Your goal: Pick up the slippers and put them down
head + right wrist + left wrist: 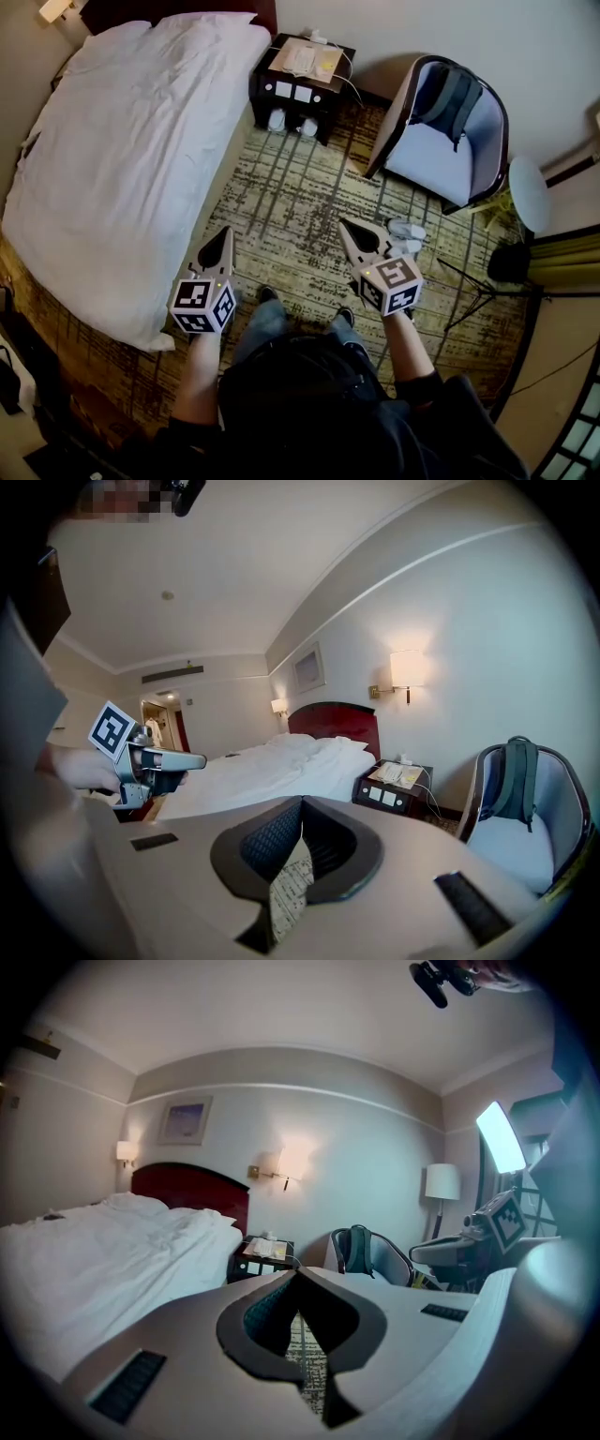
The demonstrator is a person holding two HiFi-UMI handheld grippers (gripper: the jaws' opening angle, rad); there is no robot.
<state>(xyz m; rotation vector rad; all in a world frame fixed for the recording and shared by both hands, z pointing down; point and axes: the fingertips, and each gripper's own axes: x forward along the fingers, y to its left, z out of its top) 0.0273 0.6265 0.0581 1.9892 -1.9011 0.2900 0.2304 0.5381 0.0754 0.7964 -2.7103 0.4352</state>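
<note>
White-sheeted bed [122, 141]: largest thing in the room, filling the upper left of the head view, with a dark red headboard at its top edge.
Beige carpet with dark streaked pattern [291, 202]: spread between the bed and the armchair, lying under both grippers.
Curved dark-framed armchair with pale cushions [427, 155]: at the upper right of the head view, standing on the carpet near the wall.
Dark square nightstand [300, 84]: against the wall between bed and armchair, with papers and a cable on top; two small pale things at its foot, too small to identify.
Grey backpack [455, 94]: upright on the armchair's seat, leaning against its back.
Left gripper [223, 234]: held over the carpet just beside the bed's edge, pointing towards the nightstand; jaws closed tip to tip, nothing between them.
Right gripper [349, 230]: alongside the left one and well apart from it, tip near the slippers; jaws likewise pressed together and empty.
Pair of white slippers [405, 239]: side by side on the carpet by the armchair's front leg, just right of the right gripper's tip, in neither gripper's jaws.
</note>
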